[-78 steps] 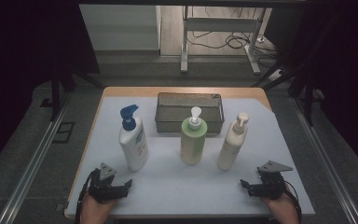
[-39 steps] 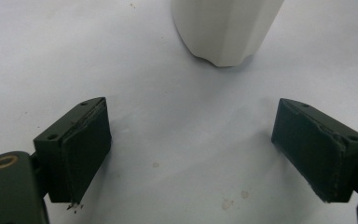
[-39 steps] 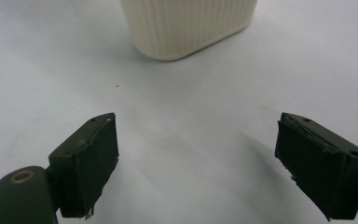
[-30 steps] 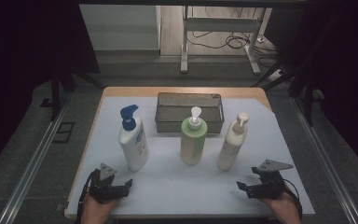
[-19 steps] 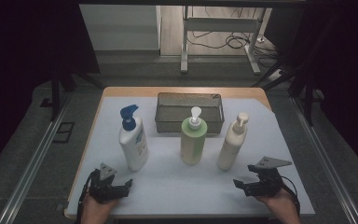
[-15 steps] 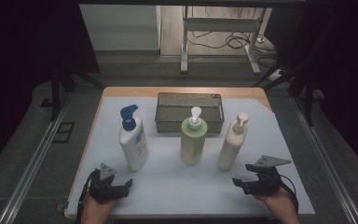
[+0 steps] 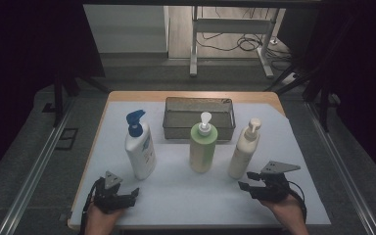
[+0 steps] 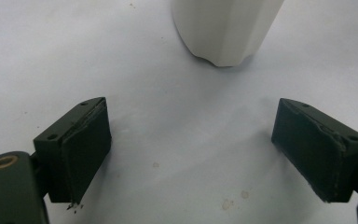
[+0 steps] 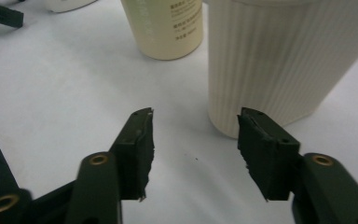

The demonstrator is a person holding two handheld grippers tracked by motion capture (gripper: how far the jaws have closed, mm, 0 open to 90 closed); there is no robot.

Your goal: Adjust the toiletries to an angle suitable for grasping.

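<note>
Your right gripper (image 7: pixel 247 187) has crept in from the right edge of the table (image 7: pixel 293 147) toward the cream bottle (image 7: pixel 243 151) since the earlier frames, and its jaws have just been closing: they stand about half apart now, with nothing between them. Your left gripper (image 7: pixel 129 195) hasn't budged, parked near the front left corner.

From the high view you get the whole layout: three pump bottles upright in a row across the middle of the table, the white bottle with the blue pump (image 7: pixel 140 147) on the left, the green bottle (image 7: pixel 202 149) in the middle, the cream one on the right, and a dark mesh basket (image 7: pixel 199 117) behind them toward the back edge. That view is too far off to judge the jaws, though.

Your right gripper view fills that in. The cream bottle (image 9: pixel 279 60) turns out to be ribbed, and it sits just past the right-hand jaw, close but not touching. Further back you can see printed text on the green bottle (image 9: pixel 165 25), which the high view can't resolve.

Your left gripper view shows its jaws spread wide over bare table, with just the base of the white bottle (image 8: pixel 223 28) ahead of them, well clear of both pads.
</note>
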